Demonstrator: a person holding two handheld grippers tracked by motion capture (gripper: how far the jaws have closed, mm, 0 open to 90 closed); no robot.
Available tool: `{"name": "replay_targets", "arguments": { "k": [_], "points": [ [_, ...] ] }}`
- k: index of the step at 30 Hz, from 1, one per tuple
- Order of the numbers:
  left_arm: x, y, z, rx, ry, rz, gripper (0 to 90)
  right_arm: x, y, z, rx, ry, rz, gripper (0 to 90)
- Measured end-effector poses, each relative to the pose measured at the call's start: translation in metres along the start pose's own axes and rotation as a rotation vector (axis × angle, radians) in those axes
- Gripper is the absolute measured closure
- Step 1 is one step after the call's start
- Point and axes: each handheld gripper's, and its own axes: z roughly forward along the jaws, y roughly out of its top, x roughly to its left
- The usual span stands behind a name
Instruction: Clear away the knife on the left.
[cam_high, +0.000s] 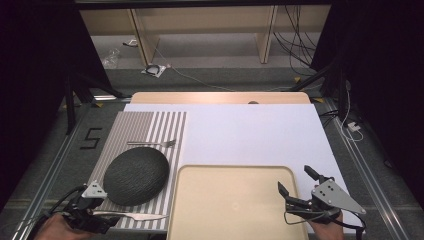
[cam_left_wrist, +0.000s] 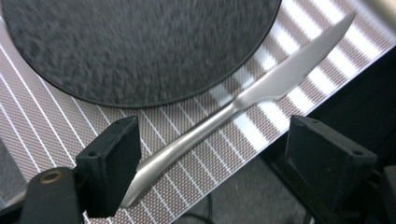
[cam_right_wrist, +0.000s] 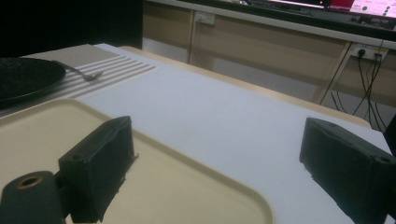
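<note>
Left gripper view: open left claw (cam_left_wrist: 212, 163) straddles knife (cam_left_wrist: 224, 116).

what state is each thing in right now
knife: flat on the striped mat, handle end between the open left gripper jaws, not gripped
plate: empty, on the mat
fork: flat on the mat beyond the plate, untouched
tray: empty, upright on the table
left gripper: open, around the knife handle
right gripper: open, holding nothing, over the tray's right edge
</note>
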Motion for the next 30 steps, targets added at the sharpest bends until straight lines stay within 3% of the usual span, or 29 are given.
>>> {"name": "replay_targets", "arguments": {
  "k": [13,30],
  "points": [
    [0.007,0.007,0.025,0.154,-0.008,0.04,23.1,0.001,0.0,0.0,0.006,0.009,-0.003,11.2],
    [0.014,0.014,0.04,0.232,-0.035,0.091,39.3,0.001,-0.001,0.002,0.007,0.02,-0.008,11.4]
  ]
}}
